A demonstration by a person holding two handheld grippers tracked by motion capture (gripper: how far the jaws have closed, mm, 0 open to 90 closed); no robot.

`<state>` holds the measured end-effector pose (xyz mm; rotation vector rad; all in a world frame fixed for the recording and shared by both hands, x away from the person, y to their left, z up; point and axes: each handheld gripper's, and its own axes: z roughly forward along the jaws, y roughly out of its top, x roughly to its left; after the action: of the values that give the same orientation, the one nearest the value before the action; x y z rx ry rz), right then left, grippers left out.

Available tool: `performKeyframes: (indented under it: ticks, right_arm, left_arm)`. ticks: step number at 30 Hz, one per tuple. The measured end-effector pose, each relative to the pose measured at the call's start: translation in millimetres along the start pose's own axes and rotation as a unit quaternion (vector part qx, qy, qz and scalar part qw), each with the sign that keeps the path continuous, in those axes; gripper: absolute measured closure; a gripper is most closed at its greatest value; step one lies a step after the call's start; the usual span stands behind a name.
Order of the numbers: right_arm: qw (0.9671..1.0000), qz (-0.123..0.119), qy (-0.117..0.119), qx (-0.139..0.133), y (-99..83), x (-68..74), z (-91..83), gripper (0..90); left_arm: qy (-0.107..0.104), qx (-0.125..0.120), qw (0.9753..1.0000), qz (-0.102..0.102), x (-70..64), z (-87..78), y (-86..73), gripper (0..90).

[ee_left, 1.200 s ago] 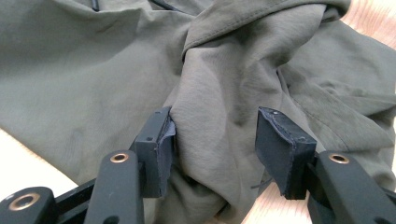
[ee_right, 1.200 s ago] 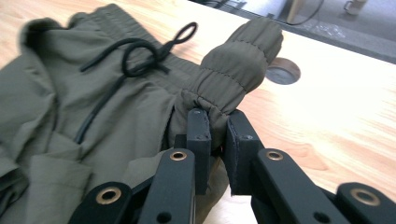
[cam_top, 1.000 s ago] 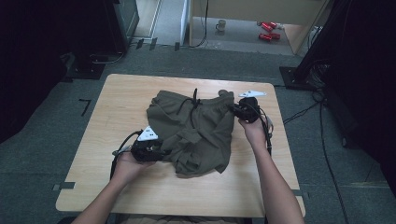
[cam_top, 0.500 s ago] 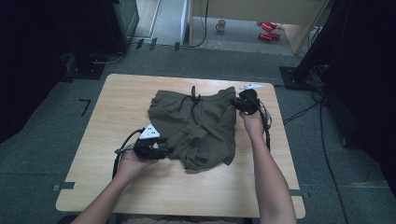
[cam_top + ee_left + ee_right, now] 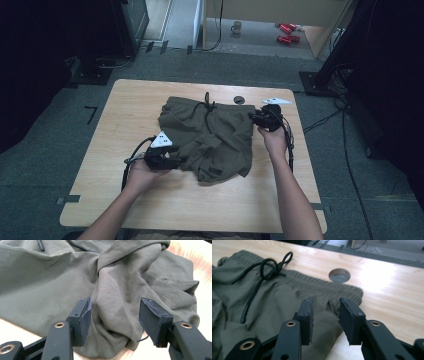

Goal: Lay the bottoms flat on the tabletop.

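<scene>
Olive green shorts (image 5: 210,142) lie crumpled on the middle of the wooden table (image 5: 125,112), waistband at the far side with a black drawstring (image 5: 207,106) tied in a bow. My left gripper (image 5: 175,161) is at the shorts' near left edge. In the left gripper view it (image 5: 115,312) is open, with a bunched fold of the shorts (image 5: 120,290) between its jaws. My right gripper (image 5: 252,117) is at the waistband's right end. In the right gripper view it (image 5: 325,312) is open over the shorts (image 5: 274,307), near the waistband corner and drawstring (image 5: 267,267).
A round cable hole (image 5: 239,100) (image 5: 339,275) sits in the table just beyond the waistband. Bare wood runs along the left, right and near sides. On the floor beyond are red cans (image 5: 287,32), a mug (image 5: 236,27) and cables (image 5: 325,120) to the right.
The right gripper shifted a little along the waistband's right end. The left gripper edged right into the shorts' edge. The shorts lie slightly more spread.
</scene>
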<state>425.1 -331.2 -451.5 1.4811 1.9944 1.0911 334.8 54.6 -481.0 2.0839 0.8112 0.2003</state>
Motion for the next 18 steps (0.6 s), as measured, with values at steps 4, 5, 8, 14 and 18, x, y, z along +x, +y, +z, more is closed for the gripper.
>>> performKeyframes:
  ticks: [4,5,8,14,18]
  right_arm:
    - [1.0000,-0.002,0.009,0.003,-6.1,6.6,-2.5,64.7]
    - [0.9999,-0.004,0.010,0.003,-7.4,8.3,-3.6,64.8]
    - [0.9998,-0.006,0.019,0.006,-10.6,13.4,-6.0,64.7]
    - [0.9989,-0.012,0.044,-0.002,-22.1,25.5,-11.0,61.8]
    - [0.9982,-0.015,0.058,0.005,-32.8,34.1,-14.0,61.0]
  left_arm:
    - [-0.004,0.003,1.0000,0.002,0.1,3.9,6.8,43.1]
    - [-0.004,0.003,1.0000,0.004,0.1,5.2,8.7,43.1]
    - [-0.017,0.004,0.9998,-0.005,1.0,8.5,15.0,43.3]
    - [-0.038,-0.004,0.9993,-0.004,2.8,15.7,29.7,40.7]
    - [-0.041,0.003,0.9992,-0.004,2.1,23.0,38.7,38.7]
